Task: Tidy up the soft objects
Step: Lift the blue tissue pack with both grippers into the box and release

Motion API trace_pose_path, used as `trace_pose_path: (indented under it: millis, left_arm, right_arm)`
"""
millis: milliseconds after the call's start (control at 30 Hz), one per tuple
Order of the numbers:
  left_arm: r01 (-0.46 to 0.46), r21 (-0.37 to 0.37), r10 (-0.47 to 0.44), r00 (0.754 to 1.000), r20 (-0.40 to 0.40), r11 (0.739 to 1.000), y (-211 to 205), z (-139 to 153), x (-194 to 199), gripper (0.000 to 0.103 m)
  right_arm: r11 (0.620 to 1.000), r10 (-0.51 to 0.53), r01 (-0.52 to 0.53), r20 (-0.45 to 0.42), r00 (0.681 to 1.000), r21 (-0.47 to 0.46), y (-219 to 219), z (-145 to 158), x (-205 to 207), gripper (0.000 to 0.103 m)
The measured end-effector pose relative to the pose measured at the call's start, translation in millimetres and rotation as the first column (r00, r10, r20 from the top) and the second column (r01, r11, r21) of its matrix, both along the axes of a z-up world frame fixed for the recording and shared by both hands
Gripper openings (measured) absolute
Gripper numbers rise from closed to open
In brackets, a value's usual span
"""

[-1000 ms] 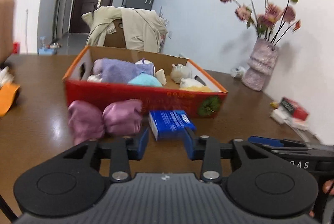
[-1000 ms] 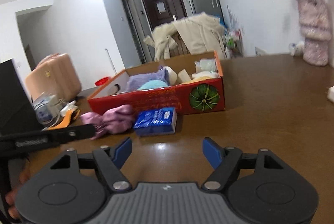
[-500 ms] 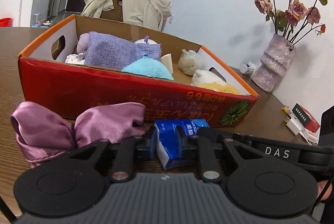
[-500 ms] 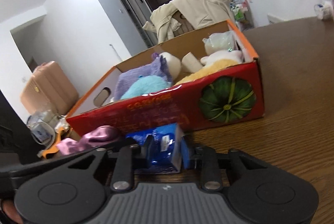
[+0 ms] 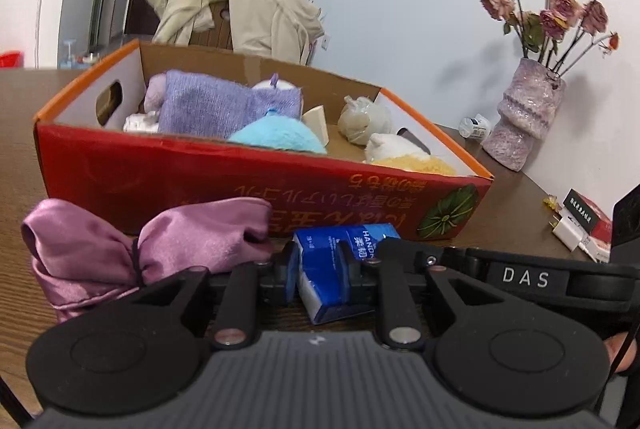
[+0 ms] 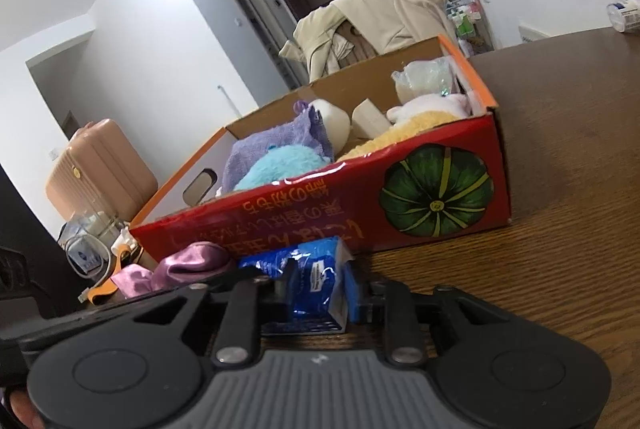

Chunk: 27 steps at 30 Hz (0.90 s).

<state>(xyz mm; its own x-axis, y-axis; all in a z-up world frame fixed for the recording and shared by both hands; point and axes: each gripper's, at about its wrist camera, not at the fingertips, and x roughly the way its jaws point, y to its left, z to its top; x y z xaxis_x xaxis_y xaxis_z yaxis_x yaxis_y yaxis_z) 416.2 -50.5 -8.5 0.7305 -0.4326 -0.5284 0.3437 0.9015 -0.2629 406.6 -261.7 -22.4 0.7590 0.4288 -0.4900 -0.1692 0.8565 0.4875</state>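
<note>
A blue tissue pack point(image 5: 332, 269) lies on the brown table in front of a red cardboard box point(image 5: 200, 185). My left gripper point(image 5: 318, 271) is shut on the pack's near end. My right gripper point(image 6: 316, 297) is shut on the same pack point(image 6: 312, 281) from the other side. A purple satin bow point(image 5: 136, 249) lies to the left of the pack, touching the box front; it also shows in the right wrist view point(image 6: 176, 265). The box point(image 6: 400, 205) holds a purple cloth point(image 5: 224, 105), a light blue plush point(image 5: 280, 137), a yellow and white plush point(image 5: 404, 157) and a small bag point(image 5: 362, 119).
A pink vase point(image 5: 524, 121) with dried roses stands at the back right. A red box and a white charger point(image 5: 580, 225) lie at the right edge. A coat hangs on a chair point(image 5: 240, 17) behind the box. An orange item point(image 6: 108, 285) lies left.
Both grippers moved forward to the blue tissue pack and closed on it from open. The box and bow now look nearer.
</note>
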Motion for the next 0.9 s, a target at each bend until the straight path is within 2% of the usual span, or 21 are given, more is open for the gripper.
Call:
trace_pose_path:
  millis: [67, 233, 333, 433, 533, 700, 800, 900]
  left_arm:
    - [0.002, -0.011, -0.002, 1.0, 0.012, 1.0, -3, 10, -19, 0.02]
    - [0.042, -0.078, -0.036, 0.996, 0.076, 0.996, 2, 52, -100, 0.02]
    - [0.039, -0.1, -0.028, 0.993, 0.112, 0.994, 0, 67, -147, 0.02]
    - [0.037, -0.121, -0.021, 0.991, 0.132, 0.992, -4, 70, -168, 0.02]
    - [0.039, -0.157, -0.013, 0.986, 0.165, 0.987, -6, 75, -170, 0.02]
    - [0.062, -0.203, -0.028, 0.986, 0.167, 0.977, -10, 83, -150, 0.02]
    - [0.056, -0.204, -0.023, 0.987, 0.16, 0.977, -15, 92, -119, 0.02]
    - [0.044, -0.204, -0.011, 0.987, 0.161, 0.978, -19, 104, -73, 0.02]
  right_arm:
    - [1.0, -0.024, 0.024, 0.021, 1.0, -0.01, -2, 13, -22, 0.017]
    - [0.999, -0.054, 0.051, 0.159, 0.986, 0.019, -10, 60, -116, 0.015]
    - [0.998, -0.037, 0.047, 0.225, 0.974, -0.041, -6, 71, -168, 0.015]
    - [0.997, -0.046, 0.06, 0.237, 0.97, -0.054, -9, 74, -190, 0.015]
    - [0.997, -0.051, 0.062, 0.24, 0.97, -0.041, -16, 79, -193, 0.015]
    - [0.997, -0.067, 0.071, 0.255, 0.965, -0.007, -30, 90, -178, 0.015]
    - [0.998, -0.06, 0.068, 0.267, 0.962, -0.02, -35, 102, -147, 0.014]
    - [0.996, -0.059, 0.073, 0.28, 0.958, -0.043, -34, 114, -99, 0.014]
